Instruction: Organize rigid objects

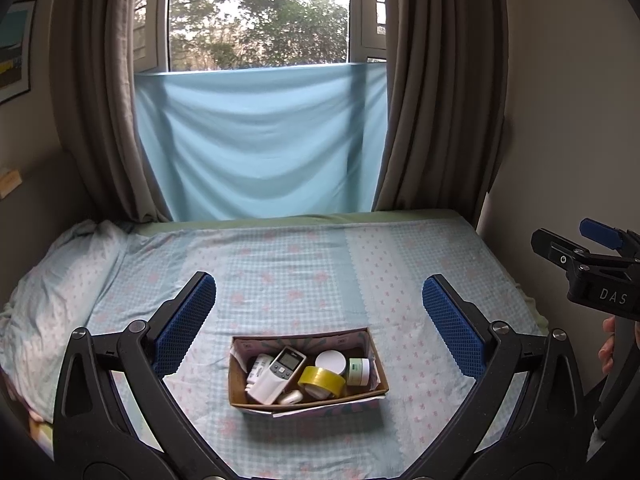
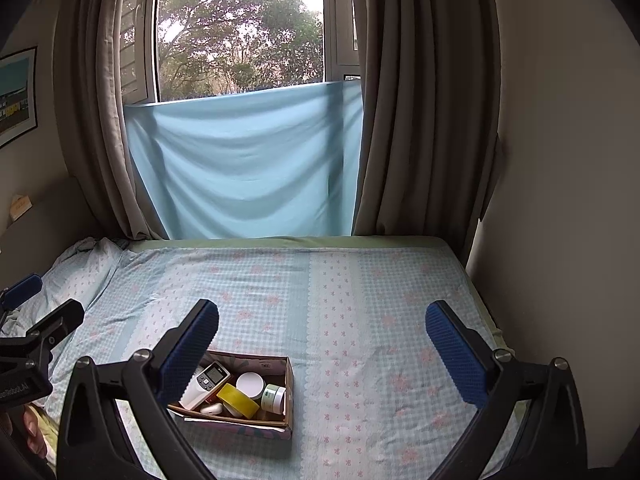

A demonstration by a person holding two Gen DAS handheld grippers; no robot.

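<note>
Your left gripper (image 1: 319, 300) is spread wide with nothing between its blue pads, hanging above the bed and looking straight down at the cardboard box (image 1: 308, 396). Your right gripper (image 2: 322, 328) is gaping just as wide and is empty too, held off to the right side of the box; from the left wrist view you can see it at the frame edge, your hand (image 1: 610, 346) wrapped around its handle. Now the box: it sits on the checked bedsheet (image 1: 304, 256) near the front edge of the bed, and it is full. Leaning across the left half is a white remote control (image 1: 278, 374) with a small screen, its lower end next to a small white earbud case (image 1: 291, 397). A yellow tape roll (image 1: 323, 381) is tilted in the middle, touching a round white lid (image 1: 331, 362) behind it and a green-labelled jar (image 1: 358, 371) at the right wall. Beyond the bed, a pale blue cloth (image 1: 260, 140) hangs across the lower window between grey curtains (image 1: 436, 100).
</note>
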